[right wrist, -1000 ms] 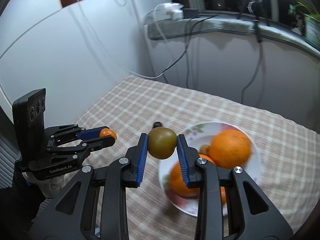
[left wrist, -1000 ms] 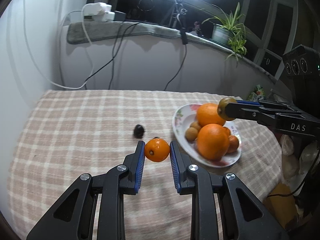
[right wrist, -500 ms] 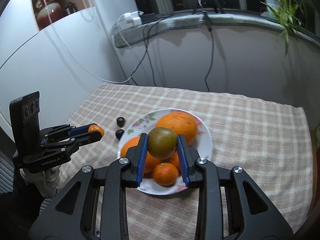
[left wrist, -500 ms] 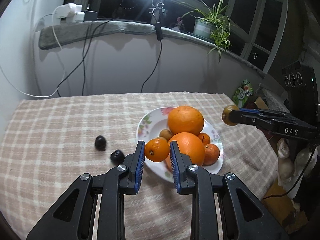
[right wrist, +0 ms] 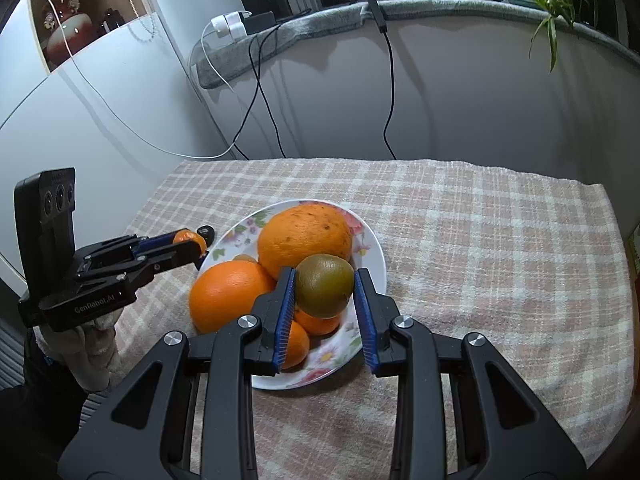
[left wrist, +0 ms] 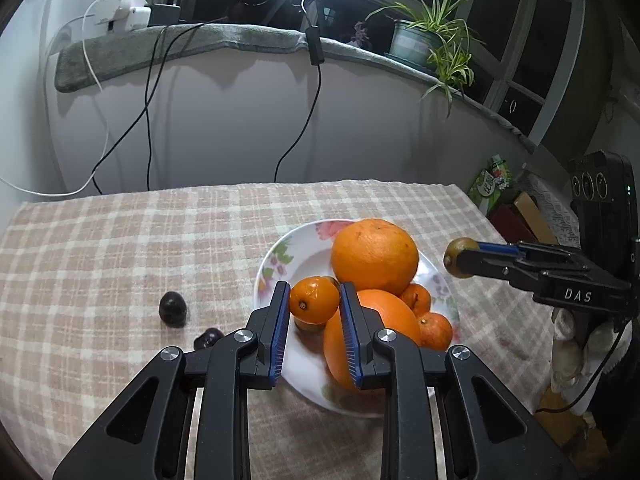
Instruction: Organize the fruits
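My left gripper [left wrist: 314, 300] is shut on a small orange mandarin [left wrist: 313, 299] and holds it above the left part of the floral plate [left wrist: 272, 264]. My right gripper [right wrist: 325, 292] is shut on a green-brown kiwi [right wrist: 324, 291] above the plate's [right wrist: 372, 240] near side. The plate holds two big oranges [left wrist: 374, 254] [right wrist: 230, 294] and a few small mandarins [left wrist: 434, 330]. Two dark plums [left wrist: 173, 309] lie on the checked cloth left of the plate. In the left wrist view the right gripper [left wrist: 460, 258] with the kiwi hovers right of the plate.
The table with checked cloth [left wrist: 120, 248] stands against a curved white wall with hanging cables [left wrist: 148, 100]. A ledge above carries chargers [left wrist: 120, 4] and a potted plant [left wrist: 424, 36]. Boxes [left wrist: 516, 216] sit beyond the table's right edge.
Both grippers have moved in over the plate with their fruit still held. The left came from the plums' side to the right, the right came closer above the plate's near side.
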`<action>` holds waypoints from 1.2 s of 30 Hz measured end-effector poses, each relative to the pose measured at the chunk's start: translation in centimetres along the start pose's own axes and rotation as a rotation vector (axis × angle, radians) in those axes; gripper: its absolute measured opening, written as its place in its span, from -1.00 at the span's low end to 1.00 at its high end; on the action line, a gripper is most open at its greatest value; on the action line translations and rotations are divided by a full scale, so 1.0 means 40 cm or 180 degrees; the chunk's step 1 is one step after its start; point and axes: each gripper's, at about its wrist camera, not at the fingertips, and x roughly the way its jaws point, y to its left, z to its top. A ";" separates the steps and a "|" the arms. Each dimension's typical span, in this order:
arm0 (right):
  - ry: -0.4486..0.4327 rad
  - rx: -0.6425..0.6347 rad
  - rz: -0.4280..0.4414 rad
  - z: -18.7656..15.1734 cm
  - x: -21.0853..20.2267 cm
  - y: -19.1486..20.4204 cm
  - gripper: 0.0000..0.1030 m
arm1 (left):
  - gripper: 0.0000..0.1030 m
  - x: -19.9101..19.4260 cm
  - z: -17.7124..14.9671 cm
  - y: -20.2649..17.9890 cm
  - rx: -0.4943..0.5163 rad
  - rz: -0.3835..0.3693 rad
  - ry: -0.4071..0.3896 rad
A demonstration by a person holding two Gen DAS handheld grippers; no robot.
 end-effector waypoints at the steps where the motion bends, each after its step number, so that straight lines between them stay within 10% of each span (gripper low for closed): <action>1: 0.0012 0.0007 0.0005 0.000 0.006 -0.003 -0.41 | -0.55 0.004 0.002 0.001 0.0001 0.0010 0.0006; 36: 0.0185 0.0144 0.0102 -0.007 0.074 -0.031 -0.40 | -0.54 0.036 0.016 0.005 0.0033 -0.0002 0.0059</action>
